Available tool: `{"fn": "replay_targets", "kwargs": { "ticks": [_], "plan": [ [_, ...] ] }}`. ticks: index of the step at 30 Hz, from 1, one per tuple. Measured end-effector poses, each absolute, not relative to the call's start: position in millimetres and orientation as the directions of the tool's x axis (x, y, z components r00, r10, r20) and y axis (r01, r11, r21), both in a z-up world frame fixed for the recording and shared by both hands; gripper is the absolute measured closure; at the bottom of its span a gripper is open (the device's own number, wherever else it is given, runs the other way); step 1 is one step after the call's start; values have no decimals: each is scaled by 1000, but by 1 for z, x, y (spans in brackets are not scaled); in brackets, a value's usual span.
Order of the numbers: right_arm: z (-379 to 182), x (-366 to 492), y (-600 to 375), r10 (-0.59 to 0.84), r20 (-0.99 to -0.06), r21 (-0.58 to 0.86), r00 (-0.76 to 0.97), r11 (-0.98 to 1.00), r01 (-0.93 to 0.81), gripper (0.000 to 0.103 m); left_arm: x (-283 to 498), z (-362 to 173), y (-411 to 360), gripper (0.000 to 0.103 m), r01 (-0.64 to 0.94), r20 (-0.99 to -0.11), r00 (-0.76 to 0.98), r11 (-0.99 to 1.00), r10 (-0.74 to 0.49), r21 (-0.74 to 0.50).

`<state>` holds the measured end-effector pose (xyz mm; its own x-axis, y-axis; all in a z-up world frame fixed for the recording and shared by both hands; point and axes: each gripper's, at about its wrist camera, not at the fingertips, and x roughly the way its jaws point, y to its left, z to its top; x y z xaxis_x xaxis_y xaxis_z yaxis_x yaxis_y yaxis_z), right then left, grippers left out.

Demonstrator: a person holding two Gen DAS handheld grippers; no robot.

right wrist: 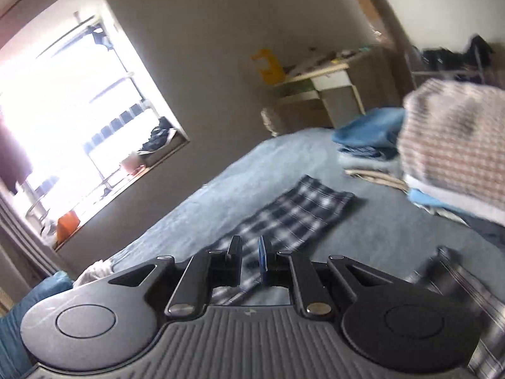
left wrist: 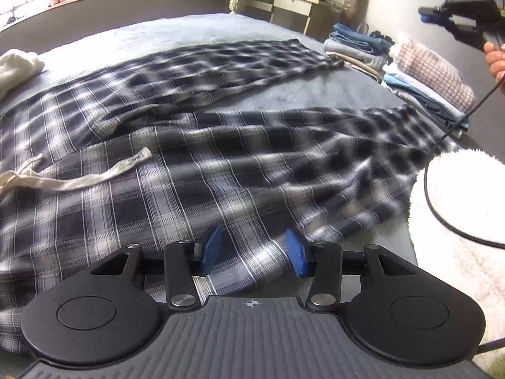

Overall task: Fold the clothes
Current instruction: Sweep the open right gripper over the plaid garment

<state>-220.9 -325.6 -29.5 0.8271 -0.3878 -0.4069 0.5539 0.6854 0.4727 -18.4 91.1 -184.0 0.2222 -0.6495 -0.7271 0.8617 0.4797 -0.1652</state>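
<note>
On the far left of the left wrist view, a cream garment (left wrist: pixel 17 69) lies bunched on the grey-blue bed (left wrist: pixel 151 33). Beside it, the plaid pyjama trousers (left wrist: pixel 202 170) are spread flat across the bed, waistband toward the left, with a pale drawstring (left wrist: pixel 94 178) trailing over the cloth and the two legs running out to the right, a strip of bed showing between them.

The left gripper (left wrist: pixel 254 251) hovers low over the near leg of the trousers. Its blue pads (left wrist: pixel 210 246) stand about halfway apart with only plaid cloth seen beyond the gap; nothing is pinched between them.

Further right, stacks of folded clothes (left wrist: pixel 426 79) sit at the bed's edge, a checked pink-and-white piece on top of the nearer pile, denim on the farther one. A white fluffy item (left wrist: pixel 467 189) lies at the near right with a black cable (left wrist: pixel 454 126) looping over it.

At the upper right, the right gripper (left wrist: pixel 426 14) is raised clear of the bed, held by a hand (left wrist: pixel 495 60). In its own view the right gripper (right wrist: pixel 251 251) is nearly closed, a narrow slit between the fingers, and it holds nothing; the far trouser leg lies beyond its tips.
</note>
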Motion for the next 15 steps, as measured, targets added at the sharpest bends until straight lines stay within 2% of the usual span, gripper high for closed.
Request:
{"fn": "replay_targets", "kwargs": {
  "ticks": [7,15],
  "plan": [
    [3,-173,-280,-273,-333,368,903,844,391,90,4,-180,81,57,847,-708,237,499,-665,-184],
    [15,-146,-234,-130,-312,388,941,887,251,87,26,-179,61,57,838,-675,224,492,-703,-235]
  ]
}}
